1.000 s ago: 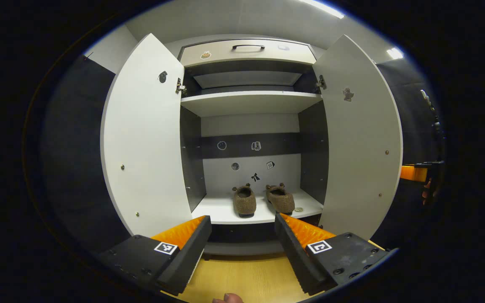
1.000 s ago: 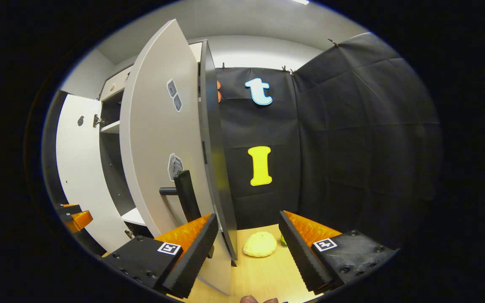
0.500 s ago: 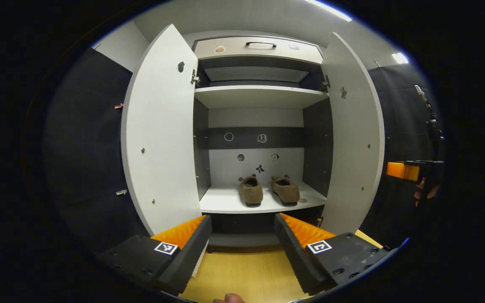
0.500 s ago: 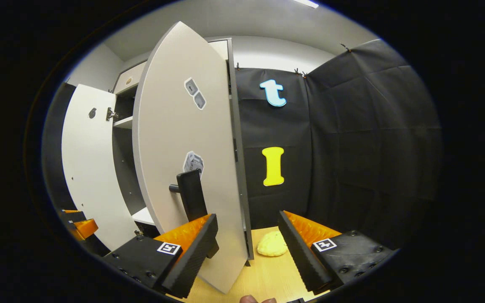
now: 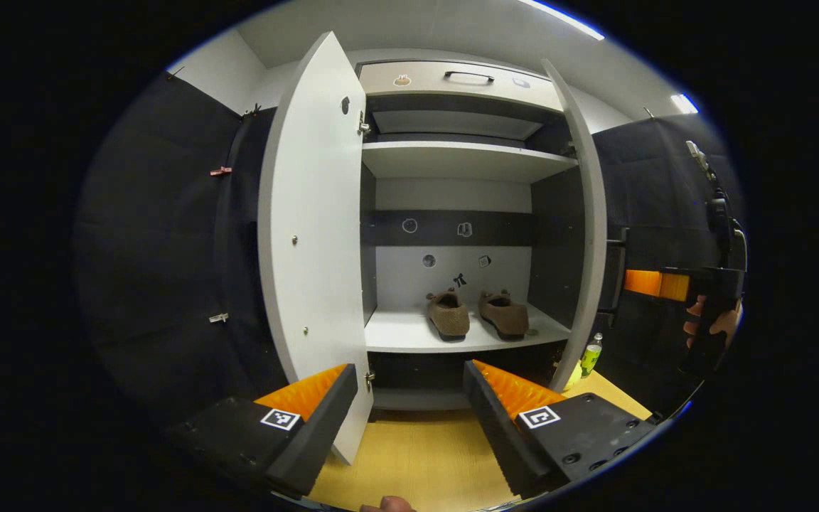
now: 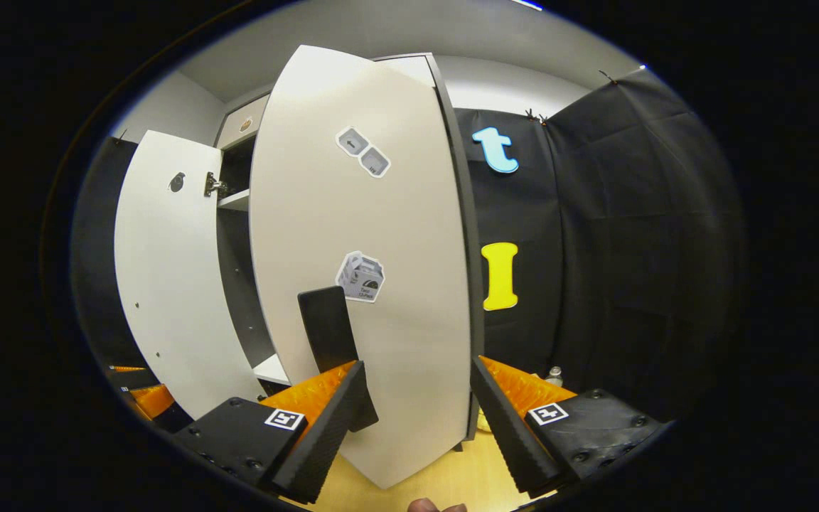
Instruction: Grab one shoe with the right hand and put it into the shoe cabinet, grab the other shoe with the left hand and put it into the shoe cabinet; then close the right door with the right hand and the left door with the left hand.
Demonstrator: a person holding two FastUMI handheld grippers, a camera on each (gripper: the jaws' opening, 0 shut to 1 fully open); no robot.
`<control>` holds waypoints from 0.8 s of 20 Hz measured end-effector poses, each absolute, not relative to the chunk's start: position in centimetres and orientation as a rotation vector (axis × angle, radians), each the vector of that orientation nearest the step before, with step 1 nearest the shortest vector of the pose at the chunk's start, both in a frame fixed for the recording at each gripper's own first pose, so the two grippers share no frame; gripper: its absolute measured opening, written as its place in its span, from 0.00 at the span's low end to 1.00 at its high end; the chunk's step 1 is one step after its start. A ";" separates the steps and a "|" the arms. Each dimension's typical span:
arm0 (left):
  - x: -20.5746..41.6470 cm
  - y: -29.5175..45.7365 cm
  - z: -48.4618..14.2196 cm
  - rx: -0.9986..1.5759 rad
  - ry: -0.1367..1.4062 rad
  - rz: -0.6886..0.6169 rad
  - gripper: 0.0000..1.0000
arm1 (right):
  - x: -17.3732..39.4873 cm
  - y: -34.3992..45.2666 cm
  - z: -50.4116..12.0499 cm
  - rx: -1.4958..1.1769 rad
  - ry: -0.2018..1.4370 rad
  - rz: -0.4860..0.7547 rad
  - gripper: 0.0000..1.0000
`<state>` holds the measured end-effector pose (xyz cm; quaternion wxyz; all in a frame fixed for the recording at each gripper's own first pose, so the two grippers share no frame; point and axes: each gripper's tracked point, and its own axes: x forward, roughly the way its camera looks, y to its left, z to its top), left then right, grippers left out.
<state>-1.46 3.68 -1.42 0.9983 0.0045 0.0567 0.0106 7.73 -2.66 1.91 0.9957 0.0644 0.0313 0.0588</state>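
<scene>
Two brown furry shoes (image 5: 448, 316) (image 5: 503, 314) sit side by side on the lower shelf (image 5: 409, 334) of the open shoe cabinet. My left gripper (image 5: 409, 370) is open and empty, held back from the cabinet above the wooden floor, beside the open left door (image 5: 310, 213). The right door (image 5: 588, 235) stands nearly edge-on in the left gripper view. In the right gripper view its outer face (image 6: 388, 235) is close ahead, and my right gripper (image 6: 418, 364) is open just before it, one finger beside the black handle (image 6: 328, 331). The right gripper (image 5: 655, 283) and its hand also appear at far right.
A small bottle (image 5: 591, 353) and a yellow object (image 5: 571, 375) stand on the wooden floor (image 5: 416, 462) by the right door's foot. An upper shelf (image 5: 463, 160) and a drawer (image 5: 459, 77) top the cabinet. Black cloth walls close both sides. The left gripper (image 6: 143, 398) shows low left.
The right door has swung well toward shut with the right gripper following it. The left gripper has drawn back and shifted left, so the left door now looks narrower.
</scene>
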 end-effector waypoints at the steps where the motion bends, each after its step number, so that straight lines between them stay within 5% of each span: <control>1: -1.6 4.2 -1.5 0.007 0.113 0.026 0.96 | 8.1 -1.8 1.8 0.132 0.066 0.127 1.00; 16: -2.9 12.8 -1.2 -0.033 0.125 0.134 0.96 | 12.7 3.1 1.1 0.111 0.054 0.144 0.98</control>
